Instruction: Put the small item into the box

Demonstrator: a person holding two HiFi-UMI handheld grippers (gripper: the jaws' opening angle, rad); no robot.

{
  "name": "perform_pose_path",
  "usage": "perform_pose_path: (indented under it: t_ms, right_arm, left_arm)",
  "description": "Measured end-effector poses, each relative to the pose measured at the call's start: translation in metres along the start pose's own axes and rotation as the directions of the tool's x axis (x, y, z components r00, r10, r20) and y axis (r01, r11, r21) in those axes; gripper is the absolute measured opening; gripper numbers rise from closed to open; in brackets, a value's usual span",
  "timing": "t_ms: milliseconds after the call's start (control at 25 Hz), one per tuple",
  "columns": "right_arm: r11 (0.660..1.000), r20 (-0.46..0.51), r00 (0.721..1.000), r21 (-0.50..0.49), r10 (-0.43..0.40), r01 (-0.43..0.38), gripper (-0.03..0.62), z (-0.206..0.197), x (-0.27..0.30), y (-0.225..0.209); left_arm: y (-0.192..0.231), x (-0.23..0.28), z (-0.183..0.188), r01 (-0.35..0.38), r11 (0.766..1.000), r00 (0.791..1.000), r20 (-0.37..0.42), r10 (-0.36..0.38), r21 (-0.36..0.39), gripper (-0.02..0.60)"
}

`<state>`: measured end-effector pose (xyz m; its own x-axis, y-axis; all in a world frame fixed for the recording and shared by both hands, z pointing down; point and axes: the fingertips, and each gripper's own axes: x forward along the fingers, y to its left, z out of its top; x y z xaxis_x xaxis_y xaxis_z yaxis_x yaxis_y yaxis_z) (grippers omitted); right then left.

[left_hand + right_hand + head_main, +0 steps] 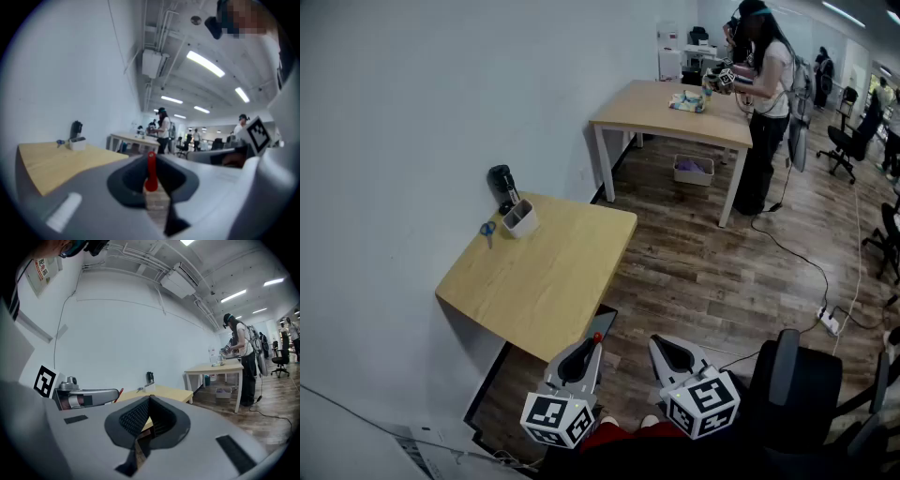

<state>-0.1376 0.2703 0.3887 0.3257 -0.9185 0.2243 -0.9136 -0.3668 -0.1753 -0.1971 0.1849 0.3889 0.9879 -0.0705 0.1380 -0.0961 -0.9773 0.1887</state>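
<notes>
While both tongs hang low at the bottom of the head view, short of the tabletop's near corner, the left tongs [592, 347] are clenched on a small red item [597, 337], which stands out of the jaw tips as a slim red stick in the left gripper view. The right tongs [661, 344], at bottom centre, are closed on nothing, and their own view shows the pads meeting bare. Further up and left lies the tabletop [553, 272]. At its far left edge, by the wall, sits the white box [520, 218], with a black object [502, 181] behind it and a small blue thing [487, 228] just beside it. The carry looks barely begun. Done well, the left tongs would hold a firm squeeze, cross above the wood, come over the box clear of the black object, and let go only once the item is inside the rim.
</notes>
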Motion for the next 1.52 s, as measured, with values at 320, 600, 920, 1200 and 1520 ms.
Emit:
perform_pose_path:
  t_ms: [320,600,920,1200,1520]
  right_arm:
    - [1.000,0.003,1.000,-0.004,-0.003,0.003,0.008,0.001,0.000,-0.012]
    - [1.000,0.008,1.000,-0.007,-0.015,0.015,0.008,0.000,-0.005,-0.025]
    - [1.000,0.030,0.999,-0.011,-0.027,0.027,0.008,0.009,-0.004,-0.042]
    - [1.000,0.059,0.998,-0.020,-0.017,0.018,0.008,0.021,-0.001,-0.048]
    - [1.000,0.077,0.997,-0.003,-0.012,0.012,0.008,0.027,0.004,-0.056]
  left_arm:
    - [-0.004,0.009,-0.001,-0.004,1.000,1.000,0.001,0.004,0.012,0.051]
    - [-0.008,0.014,-0.002,-0.014,1.000,1.000,0.005,0.014,0.016,0.051]
    - [-0.009,0.026,0.008,-0.029,0.998,0.999,0.022,0.028,0.052,0.051]
    - [-0.010,0.038,0.017,-0.051,0.997,0.998,0.036,0.049,0.066,0.051]
    - [-0.011,0.047,0.019,-0.069,0.994,0.997,0.031,0.066,0.086,0.051]
